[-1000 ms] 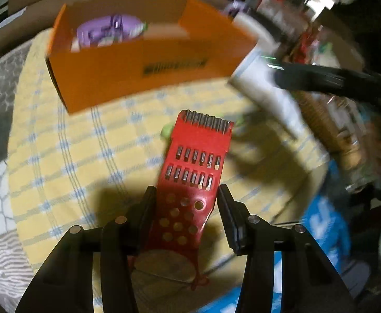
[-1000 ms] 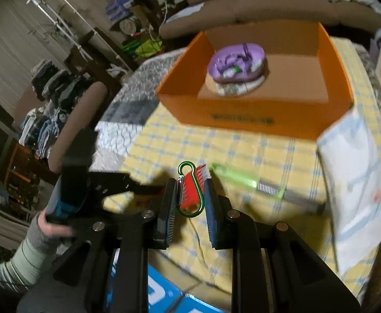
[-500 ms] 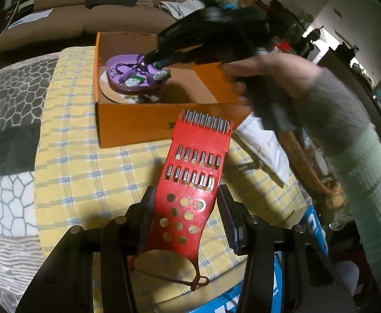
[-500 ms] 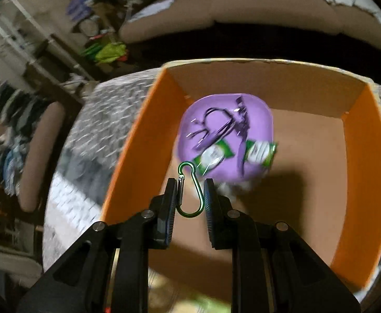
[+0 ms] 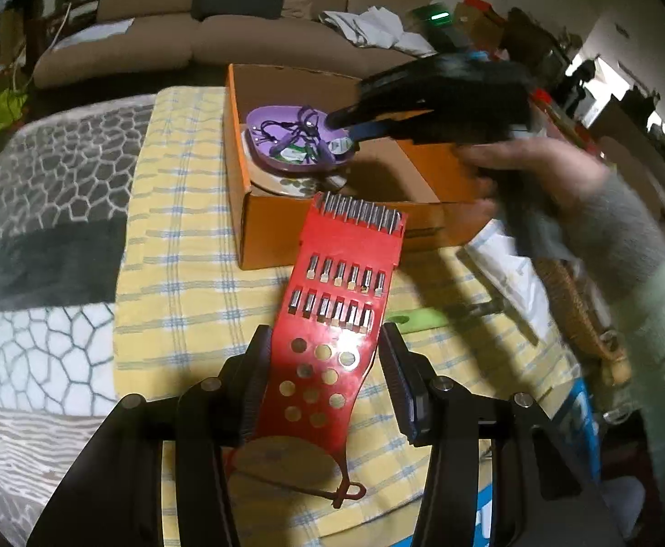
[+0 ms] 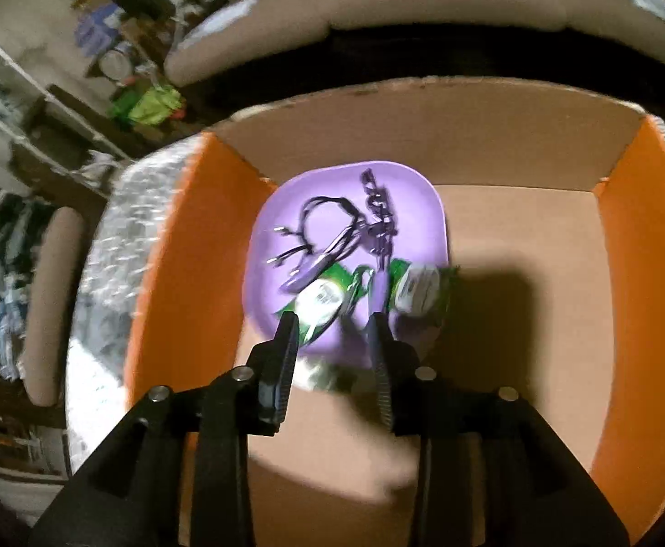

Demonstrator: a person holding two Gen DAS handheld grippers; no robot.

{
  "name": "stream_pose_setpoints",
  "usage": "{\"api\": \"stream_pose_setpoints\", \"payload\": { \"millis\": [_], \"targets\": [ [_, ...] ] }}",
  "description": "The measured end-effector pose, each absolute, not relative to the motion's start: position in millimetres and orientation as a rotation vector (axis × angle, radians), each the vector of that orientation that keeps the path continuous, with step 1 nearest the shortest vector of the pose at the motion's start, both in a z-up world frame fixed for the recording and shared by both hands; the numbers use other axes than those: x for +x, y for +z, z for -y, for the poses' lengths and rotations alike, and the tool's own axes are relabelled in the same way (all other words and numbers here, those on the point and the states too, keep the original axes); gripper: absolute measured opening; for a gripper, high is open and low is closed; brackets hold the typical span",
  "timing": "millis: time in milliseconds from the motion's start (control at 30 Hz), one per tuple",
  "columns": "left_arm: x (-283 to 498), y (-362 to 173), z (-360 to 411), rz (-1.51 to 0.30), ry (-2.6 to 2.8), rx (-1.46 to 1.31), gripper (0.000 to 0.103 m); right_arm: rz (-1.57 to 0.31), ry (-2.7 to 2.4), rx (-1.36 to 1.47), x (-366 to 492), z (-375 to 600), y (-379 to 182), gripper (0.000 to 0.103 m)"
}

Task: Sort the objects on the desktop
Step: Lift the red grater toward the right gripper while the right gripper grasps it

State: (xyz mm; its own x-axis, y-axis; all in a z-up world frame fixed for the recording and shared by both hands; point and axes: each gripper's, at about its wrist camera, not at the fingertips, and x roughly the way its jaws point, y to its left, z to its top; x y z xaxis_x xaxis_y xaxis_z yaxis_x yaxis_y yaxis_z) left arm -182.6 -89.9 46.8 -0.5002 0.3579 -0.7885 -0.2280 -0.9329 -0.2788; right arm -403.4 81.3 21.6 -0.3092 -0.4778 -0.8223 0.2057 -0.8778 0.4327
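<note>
A green carabiner (image 6: 355, 287) lies blurred on the purple plate (image 6: 419, 200) at frame centre of the right wrist view, just ahead of the right gripper (image 6: 334, 319), whose jaws have just been opening and stand apart with nothing pinched. The plate sits in the left half of the orange box (image 6: 637, 273), with cords and green packets (image 6: 321, 296) on it. In the left wrist view, the left gripper (image 5: 325, 364) clamps a red grater (image 5: 341, 301) at lower centre, above the yellow checked cloth (image 5: 182, 282); the box (image 5: 277, 237) stands beyond, upper centre.
</note>
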Motion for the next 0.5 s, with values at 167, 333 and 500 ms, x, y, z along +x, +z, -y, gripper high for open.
{"api": "stream_pose_setpoints", "payload": {
  "millis": [167,333,500],
  "targets": [
    [-180,64,84,0.171,2.486,-1.279,0.048,0.424,-2.044,1.36,-331,-99,59,0.038],
    [-186,80,76,0.22,2.517,-1.219,0.048,0.618,-1.911,1.248,-277,-117,76,0.053],
    [-192,90,59,0.215,2.53,-1.17,0.048,0.697,-1.86,1.236,-257,-113,75,0.054]
  ]
}}
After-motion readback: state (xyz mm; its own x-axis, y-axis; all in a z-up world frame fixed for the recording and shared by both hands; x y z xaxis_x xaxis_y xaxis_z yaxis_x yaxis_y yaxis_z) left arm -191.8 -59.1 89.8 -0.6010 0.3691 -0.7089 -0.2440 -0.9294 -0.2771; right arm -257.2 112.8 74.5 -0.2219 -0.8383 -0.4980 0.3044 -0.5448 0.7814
